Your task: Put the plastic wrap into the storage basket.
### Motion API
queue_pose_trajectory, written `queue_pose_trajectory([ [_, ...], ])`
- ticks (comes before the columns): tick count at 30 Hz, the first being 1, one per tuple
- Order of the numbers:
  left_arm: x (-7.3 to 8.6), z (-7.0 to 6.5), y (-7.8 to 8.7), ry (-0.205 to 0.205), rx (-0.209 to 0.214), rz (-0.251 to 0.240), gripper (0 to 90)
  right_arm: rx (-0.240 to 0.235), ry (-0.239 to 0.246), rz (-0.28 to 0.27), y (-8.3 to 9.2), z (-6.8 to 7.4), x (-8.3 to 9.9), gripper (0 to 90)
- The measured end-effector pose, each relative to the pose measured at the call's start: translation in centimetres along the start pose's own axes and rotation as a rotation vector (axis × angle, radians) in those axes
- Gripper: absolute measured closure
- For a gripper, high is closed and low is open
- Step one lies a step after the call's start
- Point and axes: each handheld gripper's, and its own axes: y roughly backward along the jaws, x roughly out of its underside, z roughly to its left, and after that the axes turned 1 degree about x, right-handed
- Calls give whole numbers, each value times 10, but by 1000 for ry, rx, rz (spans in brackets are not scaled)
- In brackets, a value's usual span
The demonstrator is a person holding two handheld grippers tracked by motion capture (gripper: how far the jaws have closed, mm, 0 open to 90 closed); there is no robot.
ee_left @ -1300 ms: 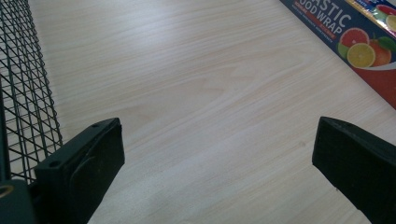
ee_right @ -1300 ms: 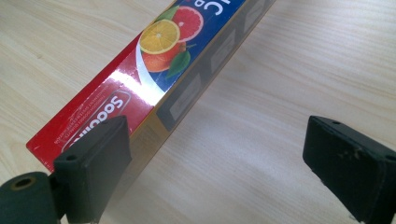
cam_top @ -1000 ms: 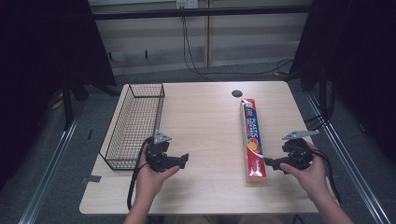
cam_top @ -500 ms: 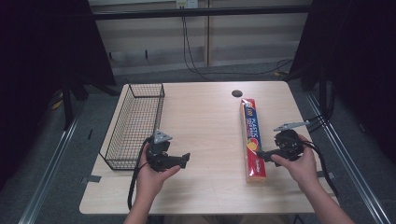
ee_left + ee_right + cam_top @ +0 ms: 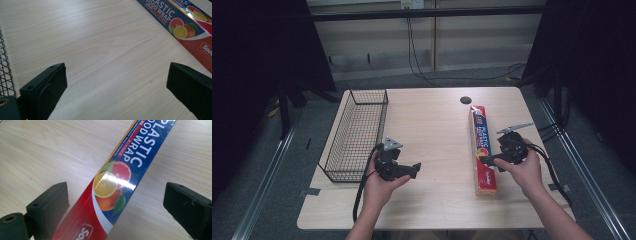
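Two hand-held grippers over a pale wood-grain desk [image 5: 437, 125], each gripped in one hand. Left hand-held gripper [image 5: 413, 170] near the front edge, just beside the long black wire-mesh basket [image 5: 357, 132] along the left edge; jaws spread wide, nothing between them, bare wood under the gap in the left gripper view. Right hand-held gripper [image 5: 486, 161] toward the right edge, jaws likewise spread wide, straddling the long blue-and-red cardboard box of plastic food wrap [image 5: 482, 147] without closing on it; whether the pads touch the box, cannot tell. Box flat on the desk, lengthwise from front to back, nearer the right edge, well apart from the basket. Citrus picture and "PLASTIC FOOD WRAP" lettering plain on its top face in the right gripper view. Small dark round hole [image 5: 465, 100] in the desk near the back edge, just beyond the box's far end.
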Motion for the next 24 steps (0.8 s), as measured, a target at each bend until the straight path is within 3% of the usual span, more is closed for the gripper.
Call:
queue_pose_trajectory([
  [5,0,0,0,5,-1,-7,30,-8,-2,18,-9,2,-7,58],
  [12,0,-3,-1,1,1,-2,30,26,-43,53,-21,5,-13,65],
  [24,-1,-3,-1,-8,-4,1,31,35,-84,146,-34,11,-16,99],
])
